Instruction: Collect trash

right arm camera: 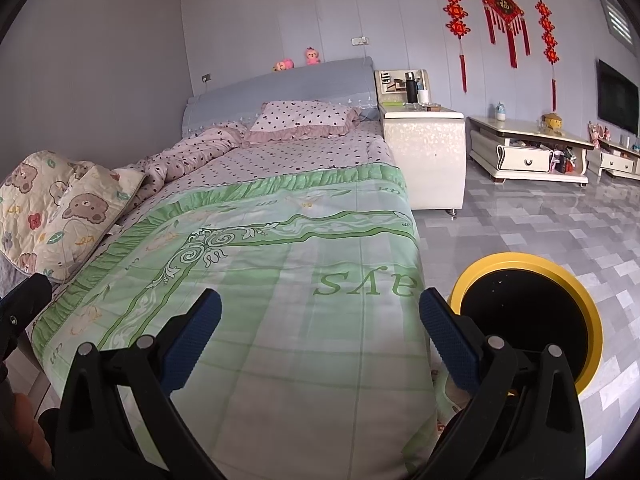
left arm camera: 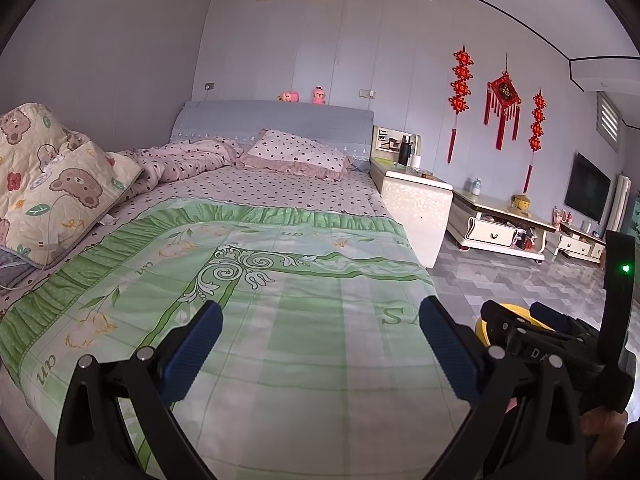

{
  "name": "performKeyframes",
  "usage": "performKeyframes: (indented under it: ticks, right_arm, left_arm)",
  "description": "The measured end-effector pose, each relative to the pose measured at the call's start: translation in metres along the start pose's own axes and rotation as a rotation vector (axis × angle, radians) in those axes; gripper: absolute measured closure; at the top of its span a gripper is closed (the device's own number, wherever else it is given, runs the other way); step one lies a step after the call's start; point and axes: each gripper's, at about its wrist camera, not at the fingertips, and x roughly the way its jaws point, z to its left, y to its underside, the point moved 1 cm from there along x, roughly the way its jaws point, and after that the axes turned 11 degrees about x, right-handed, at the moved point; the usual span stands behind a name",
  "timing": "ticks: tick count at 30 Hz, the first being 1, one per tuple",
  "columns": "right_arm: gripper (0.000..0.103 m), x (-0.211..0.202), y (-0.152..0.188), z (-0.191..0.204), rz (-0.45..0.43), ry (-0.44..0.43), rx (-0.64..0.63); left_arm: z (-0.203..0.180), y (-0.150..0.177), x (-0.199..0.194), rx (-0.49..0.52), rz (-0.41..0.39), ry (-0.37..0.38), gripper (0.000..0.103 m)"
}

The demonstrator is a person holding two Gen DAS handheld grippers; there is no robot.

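Both grippers, left gripper (left arm camera: 320, 344) and right gripper (right arm camera: 320, 340), are hovering released and empty over the green quilt (right arm camera: 280, 280). No trash is showing on the bed; the yellow-rimmed bin (right arm camera: 592, 320) is standing just beside it, so a blind reach is risking pinching bedding instead.

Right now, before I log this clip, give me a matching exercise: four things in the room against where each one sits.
Things:
1. yellow-rimmed bin
2. pink plush toys
3. bear-print quilt
4. black flask

Places:
A. on top of the bed's headboard
B. on the bedside cabinet
C. on the floor, right of the foot of the bed
D. bunched along the bed's left side

Pairs: 1-C, 2-A, 3-D, 4-B.

Both the left gripper and the right gripper hang open over the green bedspread, holding nothing.
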Motion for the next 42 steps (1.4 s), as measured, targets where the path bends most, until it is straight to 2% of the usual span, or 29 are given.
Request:
performKeyframes:
  ticks: [42]
  right_arm:
    - [0.008,0.0065,0.0063,-0.0055,0.023,0.017,0.036]
  left_arm:
    - [-0.0015,0.0062,0.0047,0.011,0.019,0.014,0.008]
